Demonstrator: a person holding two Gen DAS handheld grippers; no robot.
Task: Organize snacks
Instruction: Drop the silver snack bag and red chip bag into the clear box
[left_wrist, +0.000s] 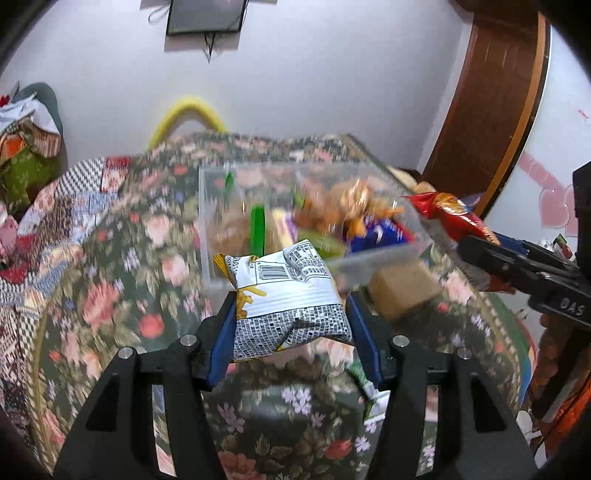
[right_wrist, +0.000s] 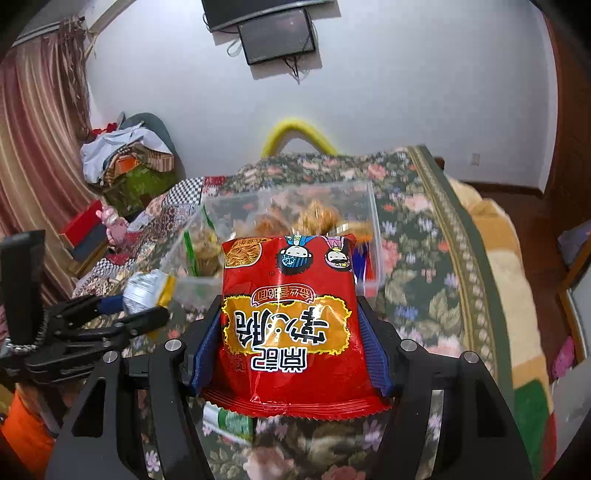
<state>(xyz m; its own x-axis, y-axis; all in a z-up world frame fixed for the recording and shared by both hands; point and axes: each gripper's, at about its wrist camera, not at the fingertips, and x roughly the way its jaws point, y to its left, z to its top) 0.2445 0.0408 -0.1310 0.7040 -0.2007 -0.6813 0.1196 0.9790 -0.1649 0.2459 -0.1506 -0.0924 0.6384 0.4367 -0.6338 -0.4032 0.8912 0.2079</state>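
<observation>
My left gripper (left_wrist: 291, 308) is shut on a white snack bag (left_wrist: 284, 280) with a black grid print and a barcode, held above the table just in front of a clear plastic bin (left_wrist: 205, 221). The bin holds several snack packets. My right gripper (right_wrist: 288, 308) is shut on a red snack bag (right_wrist: 291, 325) with cartoon faces, also just short of the bin (right_wrist: 376, 229). In the left wrist view the right gripper (left_wrist: 476, 251) and its red bag (left_wrist: 448, 214) hang at the bin's right corner. The left gripper (right_wrist: 122, 310) and its bag (right_wrist: 147, 291) show at the left.
A floral cloth (left_wrist: 122, 280) covers the table. A brown box (left_wrist: 402, 291) stands beside the bin's near right corner. A green and white packet (right_wrist: 229, 421) lies on the cloth below the grippers. The table's right edge (right_wrist: 465, 236) drops to the floor. Clothes are piled at the left.
</observation>
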